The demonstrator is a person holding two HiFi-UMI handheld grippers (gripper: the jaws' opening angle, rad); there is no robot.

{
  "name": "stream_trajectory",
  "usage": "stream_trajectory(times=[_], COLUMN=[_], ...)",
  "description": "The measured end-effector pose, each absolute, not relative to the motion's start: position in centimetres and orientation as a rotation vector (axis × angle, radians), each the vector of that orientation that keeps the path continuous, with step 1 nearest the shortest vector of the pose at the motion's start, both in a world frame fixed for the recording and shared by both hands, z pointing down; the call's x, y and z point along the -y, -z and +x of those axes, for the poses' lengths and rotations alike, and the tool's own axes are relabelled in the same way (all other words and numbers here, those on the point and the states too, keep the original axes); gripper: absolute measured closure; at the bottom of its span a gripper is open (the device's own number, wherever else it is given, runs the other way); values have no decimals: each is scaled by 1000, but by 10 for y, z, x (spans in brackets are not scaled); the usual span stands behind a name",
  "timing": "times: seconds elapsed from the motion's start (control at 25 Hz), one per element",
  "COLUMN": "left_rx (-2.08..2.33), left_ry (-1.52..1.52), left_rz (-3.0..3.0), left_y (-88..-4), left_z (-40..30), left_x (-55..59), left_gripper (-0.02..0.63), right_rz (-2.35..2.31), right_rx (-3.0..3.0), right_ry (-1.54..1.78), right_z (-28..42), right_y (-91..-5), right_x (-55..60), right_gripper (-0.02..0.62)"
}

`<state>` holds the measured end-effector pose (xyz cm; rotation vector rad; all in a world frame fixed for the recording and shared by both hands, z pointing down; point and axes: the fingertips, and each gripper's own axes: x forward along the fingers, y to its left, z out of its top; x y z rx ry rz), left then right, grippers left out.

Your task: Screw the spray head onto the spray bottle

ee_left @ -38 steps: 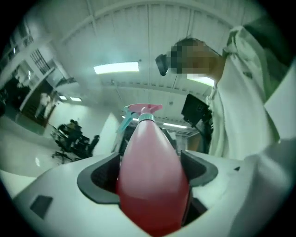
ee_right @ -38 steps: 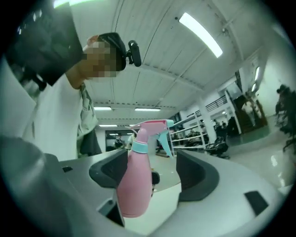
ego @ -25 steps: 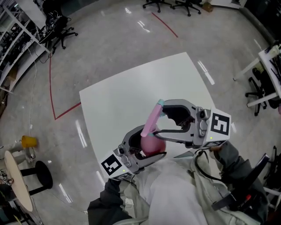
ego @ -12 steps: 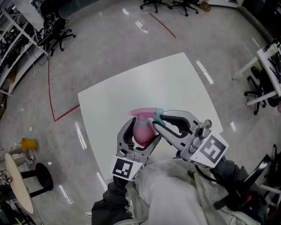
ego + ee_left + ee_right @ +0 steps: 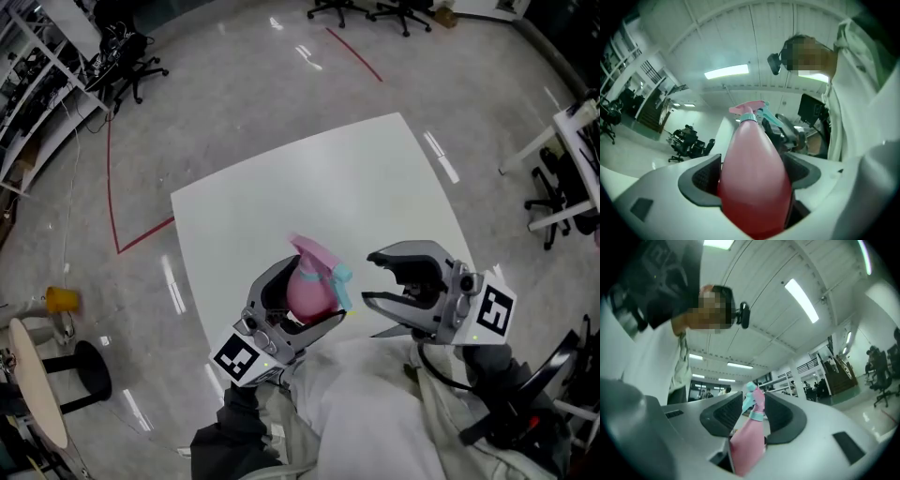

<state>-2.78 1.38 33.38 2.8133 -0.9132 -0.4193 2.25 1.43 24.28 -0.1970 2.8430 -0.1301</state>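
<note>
Left tool [image 5: 300, 309] clenched on spray bottle [image 5: 753, 178], above the bench's [image 5: 309, 178] near edge. Spray head [image 5: 323, 261] sits on neck. Right tool [image 5: 368, 278], jaws opening, grips nothing, just beside head. Advised: grasp collar squarely, keep bottle steady.

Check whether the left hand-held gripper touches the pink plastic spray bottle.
Touching. The left gripper view shows the left hand-held gripper with both dark pads pressed against the sides of the pink plastic spray bottle.

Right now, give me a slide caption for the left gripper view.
Left gripper clamped on pink spray bottle, spray head on top.
</note>
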Motion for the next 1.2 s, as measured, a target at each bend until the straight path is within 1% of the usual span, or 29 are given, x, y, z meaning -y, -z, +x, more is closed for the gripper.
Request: stream_trajectory(times=[0.12, 0.2, 0.32, 0.4, 0.48, 0.56, 0.64, 0.8, 0.92, 1.04, 1.2], left_rx=[687, 507, 267, 165, 132, 190, 358, 850, 1009, 1072, 1145], left_ry=[470, 463, 415, 371, 383, 437, 408, 81, 23, 94, 89], left_rz=[2802, 2796, 2787, 2770, 2732, 2704, 2717, 2777, 2732, 2695, 2694], left_y=[-325, -323, -324, -327, -331, -337, -350, -388, -401, -403, -407], left_z=[-28, -20, 2, 16, 23, 23, 19, 7, 6, 7, 3], left_x=[-29, -41, -55, -58, -56, -50, -38, -4, 9, 13, 15], left_gripper=[179, 179, 179, 181, 181, 181, 181, 181, 181, 183, 183], right_rz=[-65, 86, 328, 445, 464, 393, 229, -221, -477, -545, -561], right_rx=[-2796, -2847, -2909, -2899, -2883, -2880, -2921, -3094, -3122, -3174, -3160], right_ry=[255, 300, 385, 420, 425, 430, 428, 436, 367, 253, 266], right_z=[40, 31, 9, -1, -9, -10, -10, -18, -32, -43, -38], right_y=[-240, -250, -261, -261, -261, -266, -278, -313, -321, -325, -331], right_x=[2, 1, -21, -30, -30, -24, -9, 20, 24, 15, 20], right_gripper=[471, 471, 445, 437, 431, 436, 449, 469, 474, 476, 476])
